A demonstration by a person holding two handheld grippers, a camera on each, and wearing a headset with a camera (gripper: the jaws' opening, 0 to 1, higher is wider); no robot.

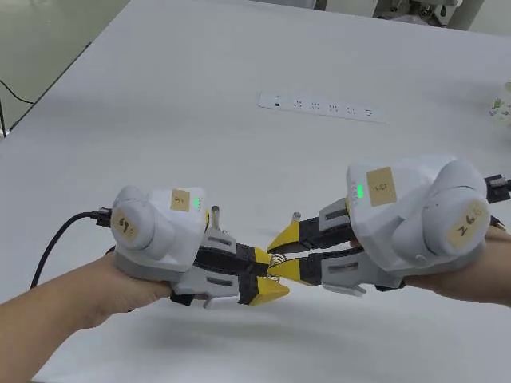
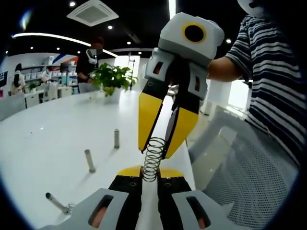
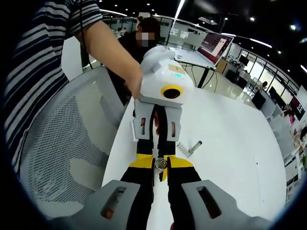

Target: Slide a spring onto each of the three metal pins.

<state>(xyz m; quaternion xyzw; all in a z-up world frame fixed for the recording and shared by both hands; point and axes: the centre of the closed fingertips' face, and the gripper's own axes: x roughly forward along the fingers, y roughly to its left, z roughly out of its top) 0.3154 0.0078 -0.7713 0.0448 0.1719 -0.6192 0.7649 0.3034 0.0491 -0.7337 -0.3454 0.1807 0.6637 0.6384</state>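
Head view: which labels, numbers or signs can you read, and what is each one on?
On the left gripper, tan stickers: handwritten marks, not legible.
On the right gripper, paper tags: handwritten marks, not legible.
On the power strip: markings too small to read.
Nothing can be quoted with confidence.

Both hands are held low and level, each gripping a white-and-grey claw with yellow-tipped black jaws, and the tips meet nose to nose. The left claw, carried by the left hand with the bare forearm angling in from the lower left, pinches one end of a coiled metal spring. The right claw (right hand cupped under its body) has its jaws spread in a V either side of the other end.
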